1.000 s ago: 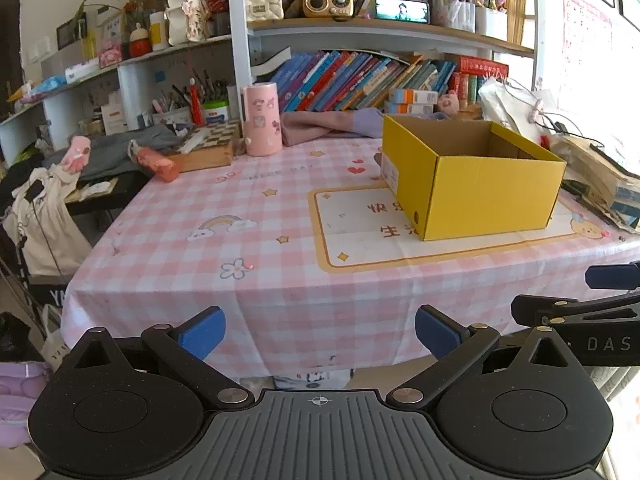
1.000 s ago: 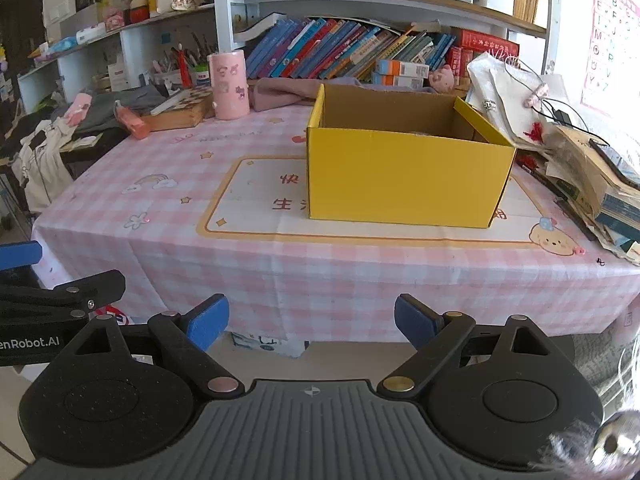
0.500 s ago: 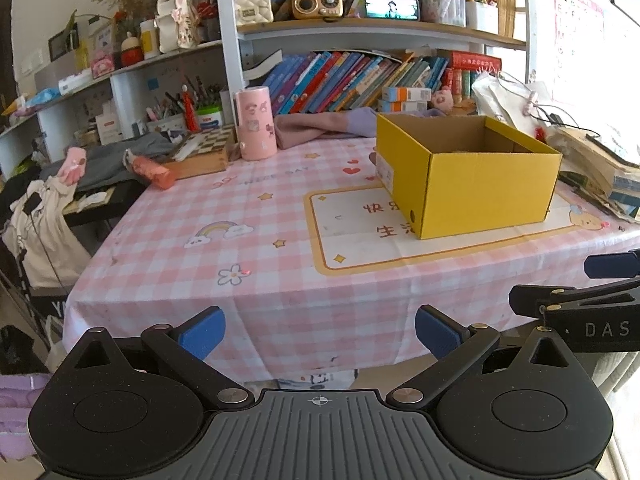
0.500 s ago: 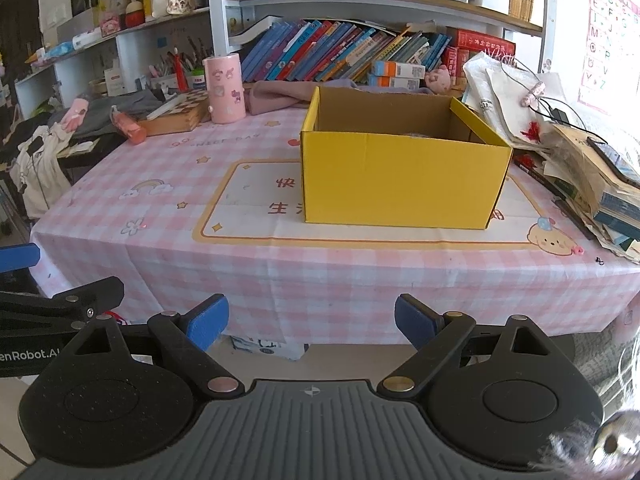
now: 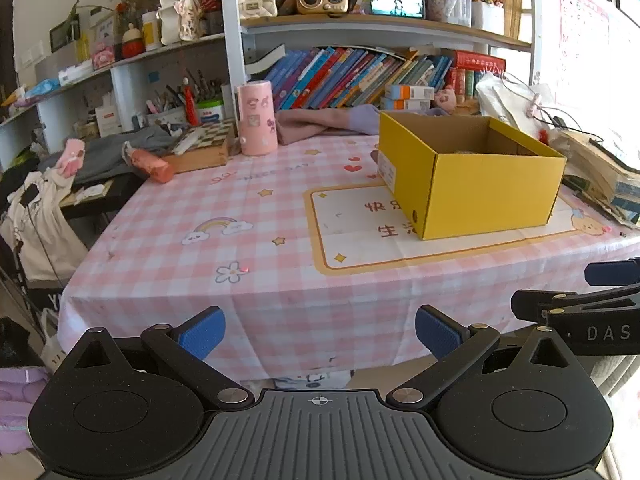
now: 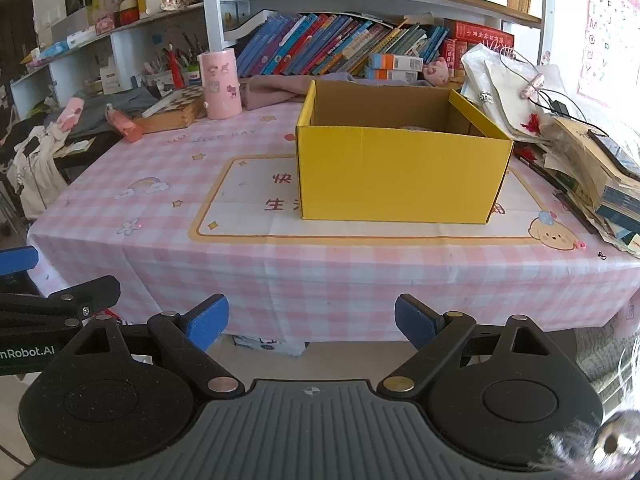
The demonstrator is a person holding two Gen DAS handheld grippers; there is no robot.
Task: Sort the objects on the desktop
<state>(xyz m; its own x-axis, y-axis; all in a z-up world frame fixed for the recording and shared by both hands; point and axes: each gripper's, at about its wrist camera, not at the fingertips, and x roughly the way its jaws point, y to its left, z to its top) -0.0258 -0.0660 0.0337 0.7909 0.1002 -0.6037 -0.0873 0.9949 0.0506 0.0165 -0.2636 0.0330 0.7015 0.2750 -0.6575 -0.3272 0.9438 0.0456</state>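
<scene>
From the left wrist view, the left gripper [image 5: 319, 330] hangs short of the near edge of the tabletop [image 5: 256, 240], its blue pads spread wide with only air between them. The yellow cardboard box [image 5: 480, 196] stands ahead and to the right of it, open at the top, showing one corner and two outer walls, the shorter one bearing a white label. This view alone shows that label and the far left of the room: clothes and a bag draped over dark furniture beside the tabletop. Ahead and left of the gripper, a pink cylindrical holder [image 5: 257, 119] stands upright at the far edge, next to a wooden chessboard box [image 5: 202, 148] and an orange-pink bottle [image 5: 154, 164] lying on its side. Part of the right gripper shows at the right edge, level with the left one.

From the right wrist view, the right gripper [image 6: 311, 320] is likewise wide open and empty, also held off the near edge. The box [image 6: 400, 176] sits straight ahead, its long wall facing; something pale lies low inside, too hidden to tell. Only here does the heap of papers and books [image 6: 592, 168] to the gripper's right show fully, with an alphabet poster on the wall above. The pink checked cloth covers the tabletop [image 6: 160, 208], with a cream panel under the box. A bookshelf [image 6: 340, 48] full of leaning books runs behind. An arm of the left gripper shows at the left edge.
</scene>
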